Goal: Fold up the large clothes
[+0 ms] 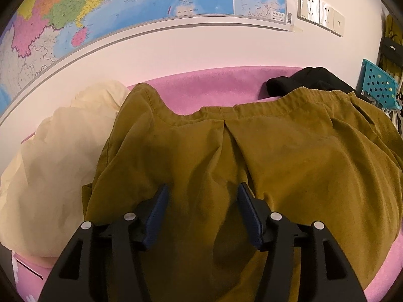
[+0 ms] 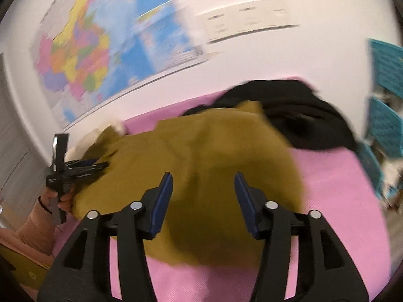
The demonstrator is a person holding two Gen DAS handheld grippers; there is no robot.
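We see the trousers (image 1: 252,166) spread over the pink sheet (image 1: 214,85), waistband toward the wall map (image 1: 100,12), with a cream garment (image 1: 50,166) touching them on the left and a black garment (image 1: 309,78) by the waistband on the right. Our left gripper (image 1: 202,191) hangs over the trousers with its jaws parted about halfway and nothing pinched between the pads. Our right gripper (image 2: 203,178), in a blurred view, stands just as wide over the trousers' right part near the black garment, empty too.
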